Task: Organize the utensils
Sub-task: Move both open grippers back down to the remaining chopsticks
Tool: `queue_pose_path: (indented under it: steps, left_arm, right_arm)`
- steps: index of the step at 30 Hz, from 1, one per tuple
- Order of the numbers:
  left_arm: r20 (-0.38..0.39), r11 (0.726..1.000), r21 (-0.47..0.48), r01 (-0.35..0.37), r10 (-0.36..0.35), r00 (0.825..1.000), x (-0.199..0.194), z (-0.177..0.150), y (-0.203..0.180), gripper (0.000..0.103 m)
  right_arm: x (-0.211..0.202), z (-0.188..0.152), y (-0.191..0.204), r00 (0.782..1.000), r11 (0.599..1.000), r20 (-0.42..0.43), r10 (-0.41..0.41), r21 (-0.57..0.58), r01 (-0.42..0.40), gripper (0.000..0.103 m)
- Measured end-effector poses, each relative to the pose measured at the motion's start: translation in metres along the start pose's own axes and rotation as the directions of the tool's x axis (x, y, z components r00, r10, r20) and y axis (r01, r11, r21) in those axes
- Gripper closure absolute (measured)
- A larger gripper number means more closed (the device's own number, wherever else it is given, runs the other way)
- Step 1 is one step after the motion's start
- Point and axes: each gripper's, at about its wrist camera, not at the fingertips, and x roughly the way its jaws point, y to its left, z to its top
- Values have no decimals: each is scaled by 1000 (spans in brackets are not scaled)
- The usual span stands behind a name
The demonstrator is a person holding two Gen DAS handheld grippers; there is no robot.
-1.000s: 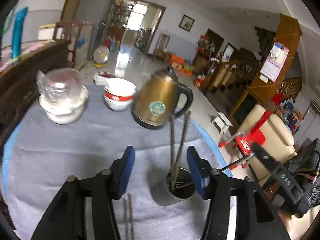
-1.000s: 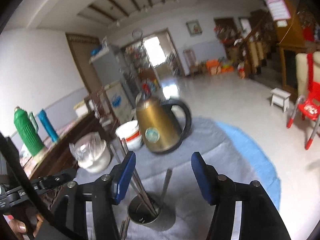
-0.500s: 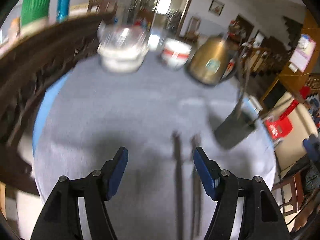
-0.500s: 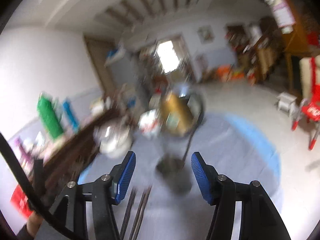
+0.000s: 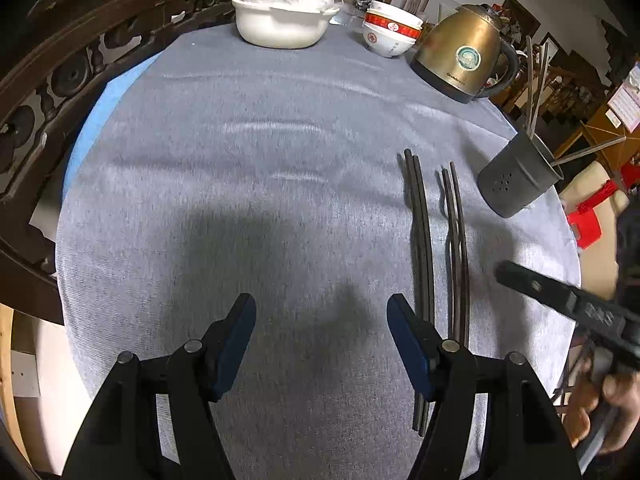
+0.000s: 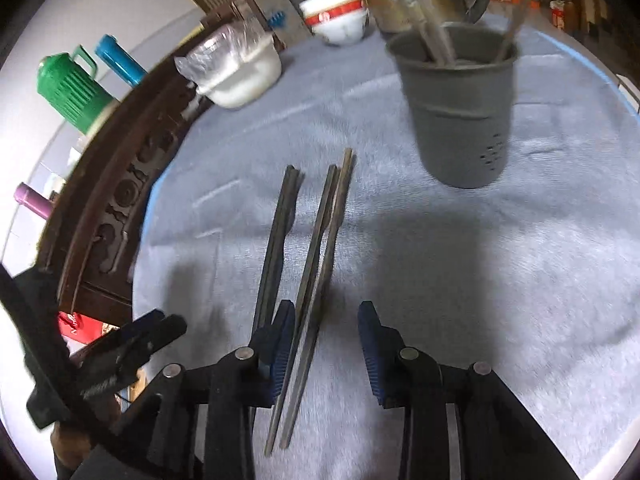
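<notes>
Grey cloth | right gripper: jaws closing, right chopstick pair between, unpinched | left gripper: jaws wide, empty, left chopstick pair outside right jaw | holder ahead

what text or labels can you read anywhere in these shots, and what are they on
Kettle: a round badge and a small printed brand line near the base, both too small to read.
Bowls: red band with marks, not readable.
Wall calendar: print too small.
Right gripper's own body lettering: blurred.
</notes>
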Motion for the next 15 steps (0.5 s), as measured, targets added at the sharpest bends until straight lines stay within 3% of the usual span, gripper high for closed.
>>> queue_pose_path:
  steps: [10,11,13,15]
  left_arm:
    - [-29,1000,18,24,-23,999,4,-2,0,34]
    - [-37,1000,17,27,-26,999,5,-2,0,34]
    - [-58,999,14,35,-34,998,7,-1,1,34]
    - [-77,999,7,42,-41,996,9,2,0,35]
  right_arm:
    - [44,19,-4,993,998,-121,-17,60,24,89]
    - [48,22,-4,989,998,-142,-29,51,37,95]
    - [49,25,-4,985,999,-169,-30,34,37,95]
    - [46,27,-2,976,995,-195,-93,-44,86,96]
